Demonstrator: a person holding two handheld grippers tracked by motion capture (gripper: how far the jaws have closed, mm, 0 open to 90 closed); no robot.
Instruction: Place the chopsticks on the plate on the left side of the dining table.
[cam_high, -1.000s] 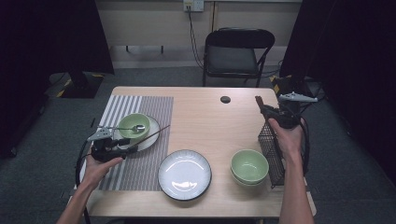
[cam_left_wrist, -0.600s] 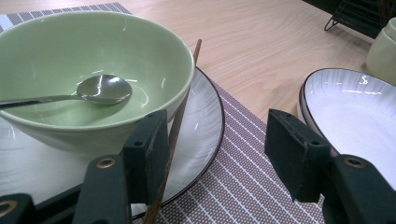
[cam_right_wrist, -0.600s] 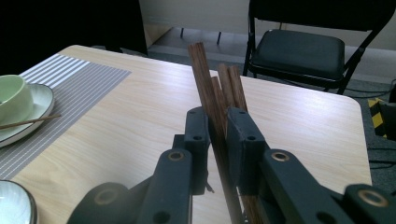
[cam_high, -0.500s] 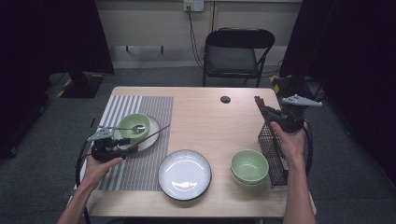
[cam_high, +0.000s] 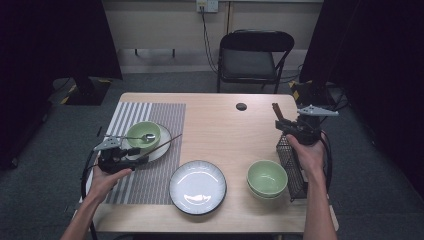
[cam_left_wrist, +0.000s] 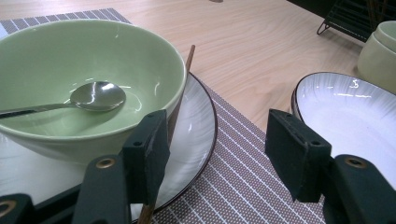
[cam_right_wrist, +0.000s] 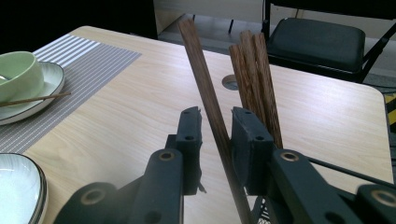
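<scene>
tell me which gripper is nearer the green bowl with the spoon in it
Left. The left gripper sits at the rim of the plate under the green bowl, just in front of it. The right gripper is across the table at the wire basket, around a chopstick.

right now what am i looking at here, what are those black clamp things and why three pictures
A person at a table holds a hand-worked clamp in each hand. One picture looks down from above; the other two come from small cameras riding on each clamp, looking along its black jaws.

The left tongs stand open beside a green bowl with a spoon, set on a plate on a striped mat. A loose chopstick leans on that plate.

The right tongs are at a wire rack of chopsticks. Their jaws have just been opening, and one chopstick stands between them.

An empty plate and another green bowl sit nearby.
</scene>
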